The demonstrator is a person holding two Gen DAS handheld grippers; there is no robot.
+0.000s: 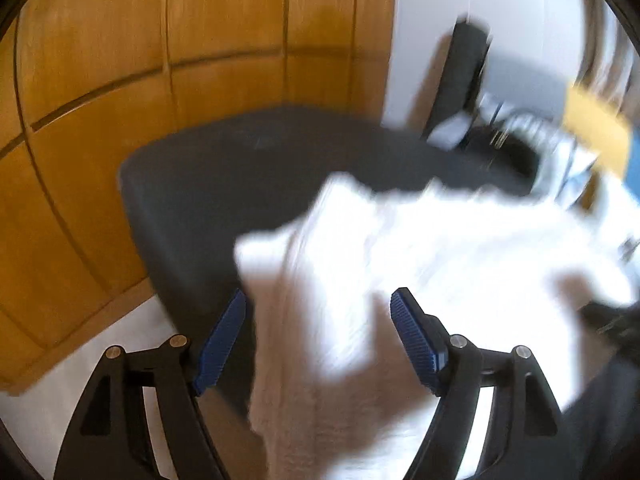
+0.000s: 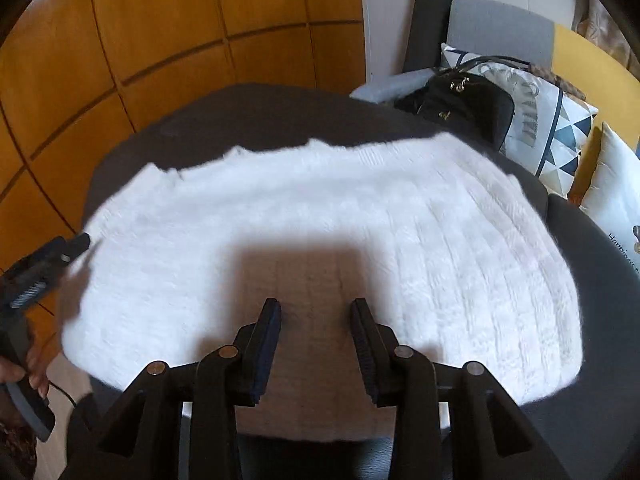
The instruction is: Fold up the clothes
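At the far left of the right wrist view you can see your left gripper (image 2: 76, 246) at the left end of the white knitted garment (image 2: 320, 216), with your hand (image 2: 28, 364) on its handle below. In its own blurred view, that left gripper (image 1: 318, 328) has its blue pads (image 1: 412, 336) standing wide apart, a fold of the white garment (image 1: 320, 320) lying loosely between them; neither pad looks pressed on the cloth. The garment is spread across the dark round seat (image 2: 260, 108) in front of the wooden panelled wall (image 2: 160, 40), and its long axis runs left to right across both views.

Moving to the middle, your right gripper (image 2: 316, 344) hovers over the near edge of the garment, its jaws partly apart with nothing clamped, the knit lying below and ahead of it. The right end of the garment reaches toward the patterned cushions (image 2: 540, 120) and black bag (image 2: 460, 104).

Judging from this, the cloth lies ahead of both grippers, your left nearer the left end and your right nearer the middle of the near hem.
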